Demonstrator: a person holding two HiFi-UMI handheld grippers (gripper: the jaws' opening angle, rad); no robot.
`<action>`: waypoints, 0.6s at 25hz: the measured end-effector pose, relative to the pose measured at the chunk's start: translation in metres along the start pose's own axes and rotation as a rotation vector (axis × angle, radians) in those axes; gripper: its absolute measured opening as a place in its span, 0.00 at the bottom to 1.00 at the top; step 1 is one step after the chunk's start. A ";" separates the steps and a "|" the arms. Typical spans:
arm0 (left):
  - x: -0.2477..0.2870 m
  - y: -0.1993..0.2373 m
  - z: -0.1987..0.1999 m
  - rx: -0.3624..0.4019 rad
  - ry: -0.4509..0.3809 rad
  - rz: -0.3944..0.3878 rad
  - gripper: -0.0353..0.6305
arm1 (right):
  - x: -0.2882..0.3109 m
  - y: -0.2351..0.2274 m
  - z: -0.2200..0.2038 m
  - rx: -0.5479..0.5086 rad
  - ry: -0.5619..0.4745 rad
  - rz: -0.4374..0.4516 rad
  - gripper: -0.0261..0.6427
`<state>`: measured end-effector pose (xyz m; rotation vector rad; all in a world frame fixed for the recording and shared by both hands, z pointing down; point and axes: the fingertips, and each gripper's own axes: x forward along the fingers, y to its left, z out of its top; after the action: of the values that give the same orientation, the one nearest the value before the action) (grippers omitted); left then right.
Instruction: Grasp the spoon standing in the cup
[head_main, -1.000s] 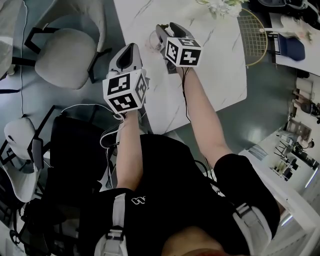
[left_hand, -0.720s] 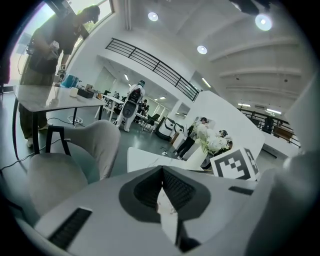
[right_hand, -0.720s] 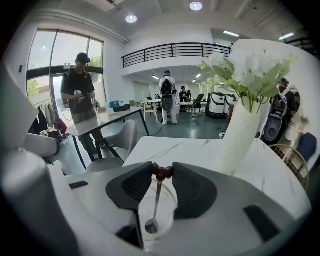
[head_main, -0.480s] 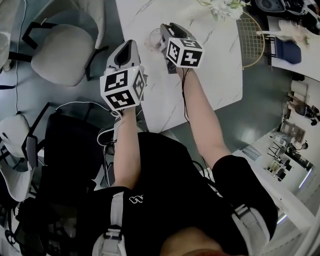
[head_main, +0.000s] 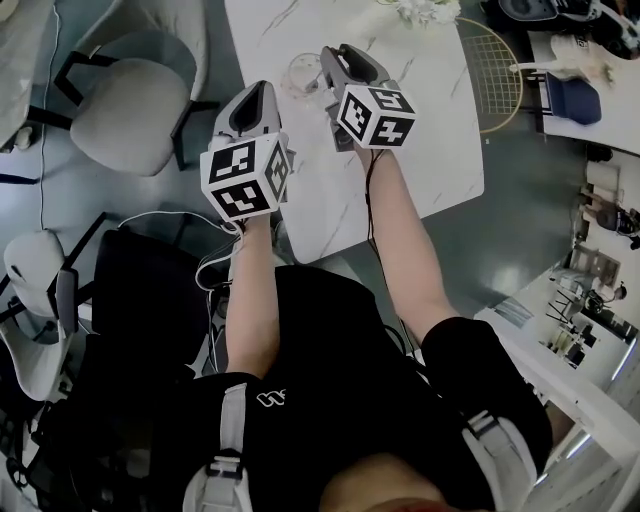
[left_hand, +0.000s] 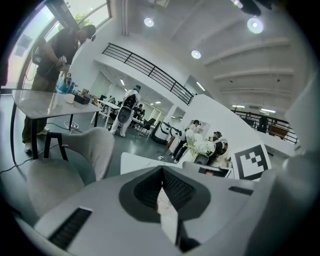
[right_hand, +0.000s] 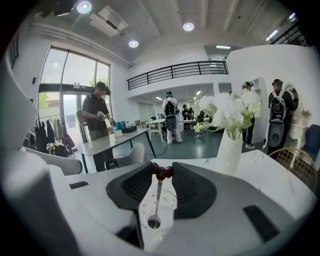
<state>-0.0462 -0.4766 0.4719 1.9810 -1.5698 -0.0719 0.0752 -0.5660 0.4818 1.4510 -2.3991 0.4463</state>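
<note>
The thin metal spoon (right_hand: 157, 197) is being gripped upright by its dark-red knob, bowl down in the clear plastic cup (right_hand: 172, 205), by the right tool (right_hand: 162, 172), whose jaws have just been closing; the left tool (left_hand: 162, 175) is being held shut.

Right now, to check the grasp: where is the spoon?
Right gripper view, centre: the spoon hangs by its dark knob from the right gripper, whose jaws have just closed on it, bowl over the cup.
</note>
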 end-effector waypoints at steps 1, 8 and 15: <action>-0.004 -0.004 0.001 0.014 -0.009 0.000 0.07 | -0.006 0.002 0.007 -0.007 -0.026 0.006 0.23; -0.041 -0.057 0.011 0.079 -0.068 -0.006 0.07 | -0.082 0.004 0.058 -0.004 -0.195 0.039 0.23; -0.077 -0.116 0.042 0.262 -0.165 0.009 0.07 | -0.168 -0.010 0.089 0.002 -0.341 0.015 0.23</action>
<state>0.0153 -0.4111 0.3573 2.2161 -1.7693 -0.0269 0.1501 -0.4729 0.3337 1.6224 -2.6695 0.2174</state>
